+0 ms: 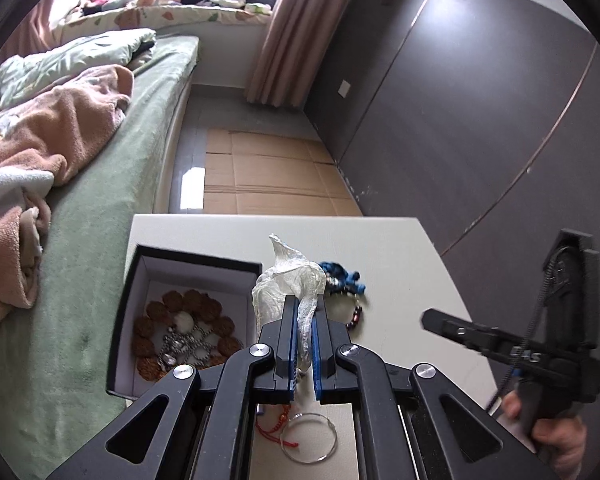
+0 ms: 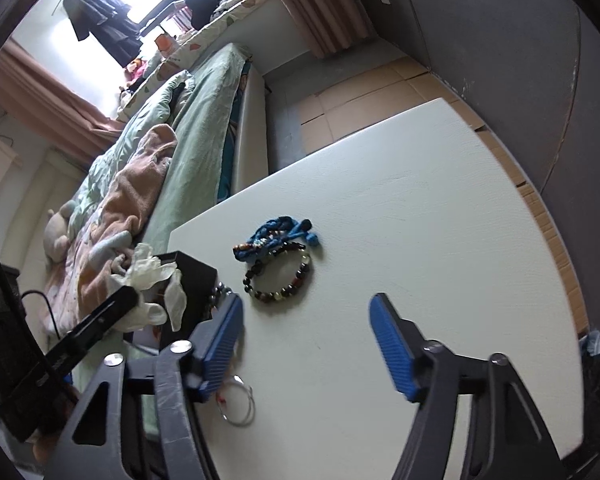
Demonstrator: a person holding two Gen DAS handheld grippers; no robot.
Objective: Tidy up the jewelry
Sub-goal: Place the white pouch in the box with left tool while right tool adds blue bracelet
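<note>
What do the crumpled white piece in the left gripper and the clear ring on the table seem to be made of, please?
Crumpled piece: thin translucent plastic film or tissue, judging by its glossy wrinkles. Clear ring: glass or clear plastic, see-through with bright rim highlights; which cannot be told.

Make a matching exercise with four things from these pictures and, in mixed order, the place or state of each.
Things:
1. plastic bag
2. seed bracelet
3. clear bangle
4. bead bracelet

Places or states:
a. lies inside the black box
b. lies on the table, touching the blue cord
c. pinched in the left gripper
d. lies on the table beside a red string

Pairs: 1-c, 2-a, 3-d, 4-b
</note>
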